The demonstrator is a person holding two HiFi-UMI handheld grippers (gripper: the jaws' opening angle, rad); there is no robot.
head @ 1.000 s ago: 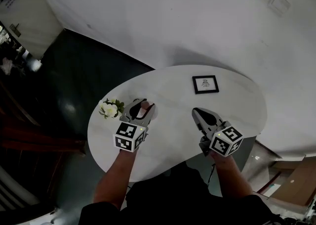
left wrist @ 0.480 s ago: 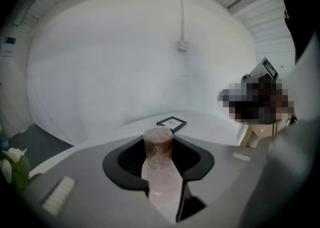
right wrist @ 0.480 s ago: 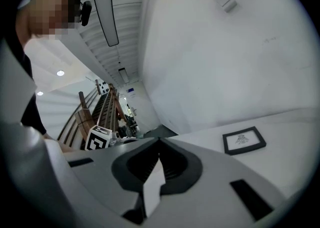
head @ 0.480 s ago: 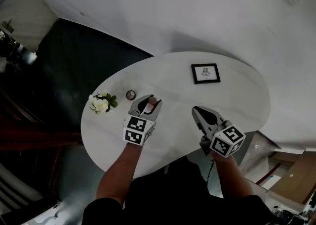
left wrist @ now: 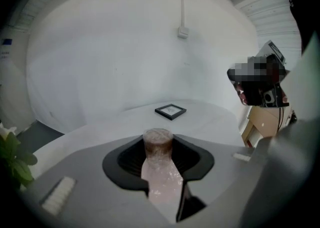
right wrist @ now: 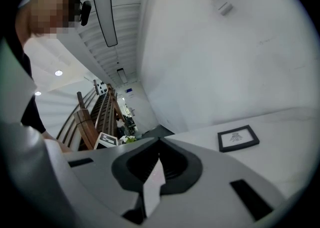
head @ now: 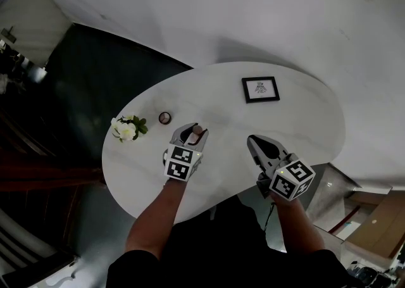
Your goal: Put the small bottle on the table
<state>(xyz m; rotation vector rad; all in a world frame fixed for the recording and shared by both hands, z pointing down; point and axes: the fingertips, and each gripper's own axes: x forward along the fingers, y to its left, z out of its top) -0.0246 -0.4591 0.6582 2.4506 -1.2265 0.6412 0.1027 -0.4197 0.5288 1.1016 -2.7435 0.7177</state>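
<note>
Nearest to us, low in the head view, are the two claws over the white surface (head: 304,128). The left claw (head: 192,133), a little left of the middle of the frame, pinches the small bottle (left wrist: 159,167). In the left gripper view we see the pale pink bottle with its brown top standing up between the two jaws, and the jaws press on its sides. The right claw (head: 264,147), lower right of the middle, has its jaws pressed together with nothing in them.

We think the job is partly done. The bottle is already over the surface, but it is not let go yet. We cannot tell if its bottom touches the surface. What is left is to set it down, spread the jaws and pull the claw away.

Farther off, to the left, lie a small round thing (head: 165,118) and some white flowers (head: 126,129). Farthest, near the top edge of the surface, lies a black picture frame (head: 260,89).
</note>
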